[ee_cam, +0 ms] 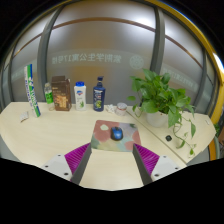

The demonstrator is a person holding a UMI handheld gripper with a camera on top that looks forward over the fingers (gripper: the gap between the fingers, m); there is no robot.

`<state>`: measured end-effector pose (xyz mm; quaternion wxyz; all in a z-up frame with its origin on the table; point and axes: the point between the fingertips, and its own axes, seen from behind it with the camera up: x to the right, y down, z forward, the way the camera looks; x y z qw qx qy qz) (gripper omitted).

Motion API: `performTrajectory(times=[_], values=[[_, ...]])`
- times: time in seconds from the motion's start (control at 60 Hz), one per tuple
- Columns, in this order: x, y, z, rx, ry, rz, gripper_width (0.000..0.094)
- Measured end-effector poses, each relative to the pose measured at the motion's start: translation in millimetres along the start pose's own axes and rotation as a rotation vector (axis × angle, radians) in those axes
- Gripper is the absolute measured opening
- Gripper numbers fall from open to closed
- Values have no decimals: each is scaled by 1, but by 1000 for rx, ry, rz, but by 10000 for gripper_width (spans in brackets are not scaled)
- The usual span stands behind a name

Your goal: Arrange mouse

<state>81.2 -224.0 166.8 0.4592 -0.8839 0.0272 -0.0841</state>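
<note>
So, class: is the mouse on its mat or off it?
On it: the mouse sits on the mouse mat, beyond the open gripper.

A small blue mouse (117, 133) rests flat near the middle of a multicoloured mouse pad (104, 141) on the pale table. It lies just beyond the gripper fingers; its heading is apparently away from them, though too small to confirm.
</note>
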Motion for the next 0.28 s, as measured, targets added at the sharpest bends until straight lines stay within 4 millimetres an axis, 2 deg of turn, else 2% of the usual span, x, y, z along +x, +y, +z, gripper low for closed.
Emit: performTrajectory(times=[0.1,0.283], values=[[1,3,-23,15,1,3,852],[1,6,-40,23,1,-10,852]])
